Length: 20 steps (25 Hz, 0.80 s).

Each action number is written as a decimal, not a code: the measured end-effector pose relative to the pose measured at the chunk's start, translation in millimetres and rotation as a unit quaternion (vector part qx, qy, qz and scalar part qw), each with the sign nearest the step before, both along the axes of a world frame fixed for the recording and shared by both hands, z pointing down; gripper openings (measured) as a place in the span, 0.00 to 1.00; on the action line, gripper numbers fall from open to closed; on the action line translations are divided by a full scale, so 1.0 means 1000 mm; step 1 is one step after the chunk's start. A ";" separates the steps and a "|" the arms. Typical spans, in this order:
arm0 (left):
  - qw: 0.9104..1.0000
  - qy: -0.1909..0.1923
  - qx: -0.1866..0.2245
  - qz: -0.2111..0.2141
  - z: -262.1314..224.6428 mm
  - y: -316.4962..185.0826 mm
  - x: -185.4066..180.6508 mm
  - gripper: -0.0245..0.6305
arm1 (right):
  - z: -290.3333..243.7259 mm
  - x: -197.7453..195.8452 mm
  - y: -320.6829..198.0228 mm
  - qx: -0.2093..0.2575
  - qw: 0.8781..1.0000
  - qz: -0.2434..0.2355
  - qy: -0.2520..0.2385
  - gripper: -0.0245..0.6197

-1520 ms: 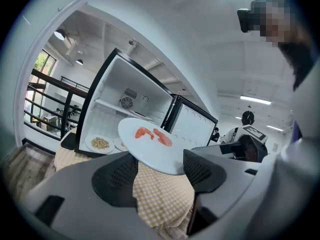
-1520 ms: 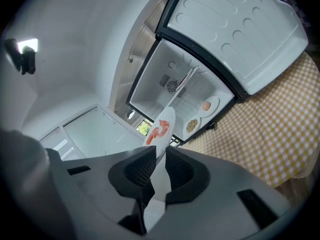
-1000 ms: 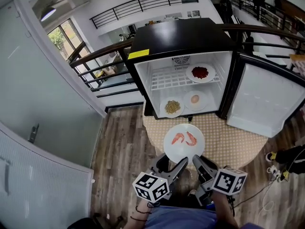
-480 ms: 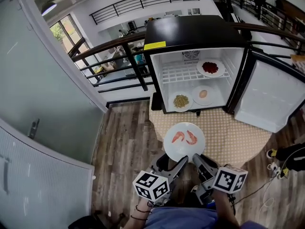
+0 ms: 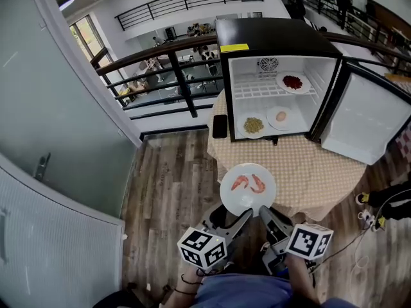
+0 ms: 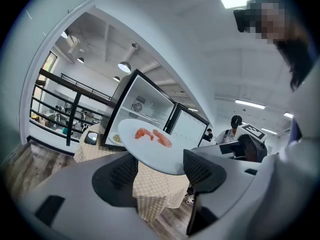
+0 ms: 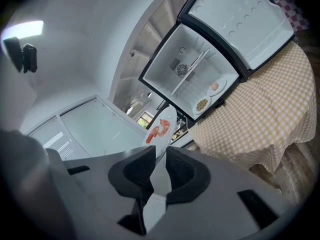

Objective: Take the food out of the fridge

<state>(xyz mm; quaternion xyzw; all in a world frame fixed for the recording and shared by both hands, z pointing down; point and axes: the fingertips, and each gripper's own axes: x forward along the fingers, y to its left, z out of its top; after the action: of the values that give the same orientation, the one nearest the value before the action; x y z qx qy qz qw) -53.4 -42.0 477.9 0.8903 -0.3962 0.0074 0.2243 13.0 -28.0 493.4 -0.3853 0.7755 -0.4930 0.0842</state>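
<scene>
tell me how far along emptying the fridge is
Done: the fridge door is open and the shrimp plate is out. In hand: the right gripper clamps its rim; the left gripper is open at its edge. Left in the fridge: red-food plate, greenish-food plate, pale-food plate.

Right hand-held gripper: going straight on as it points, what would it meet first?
The right hand-held gripper is shut on the white plate rim; the plate would likely meet the checked table edge first, before the open fridge. Depth unclear.
</scene>
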 end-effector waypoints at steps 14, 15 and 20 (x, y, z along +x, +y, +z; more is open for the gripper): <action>1.000 0.013 -0.003 0.025 0.011 0.070 -0.051 0.46 | 0.004 -0.052 0.070 0.012 1.000 0.020 0.011 0.15; 1.000 0.012 -0.003 0.026 0.011 0.074 -0.052 0.46 | 0.006 -0.054 0.075 0.011 1.000 0.020 0.011 0.15; 0.999 0.016 -0.007 0.028 0.013 0.092 -0.057 0.46 | 0.005 -0.061 0.094 0.013 1.000 0.016 0.016 0.15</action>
<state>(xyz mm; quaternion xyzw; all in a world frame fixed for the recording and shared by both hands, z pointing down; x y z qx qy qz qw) -110.6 50.0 490.6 0.8994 -0.3675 0.0021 0.2367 -48.2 66.5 498.6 -0.4047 0.7769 -0.4749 0.0849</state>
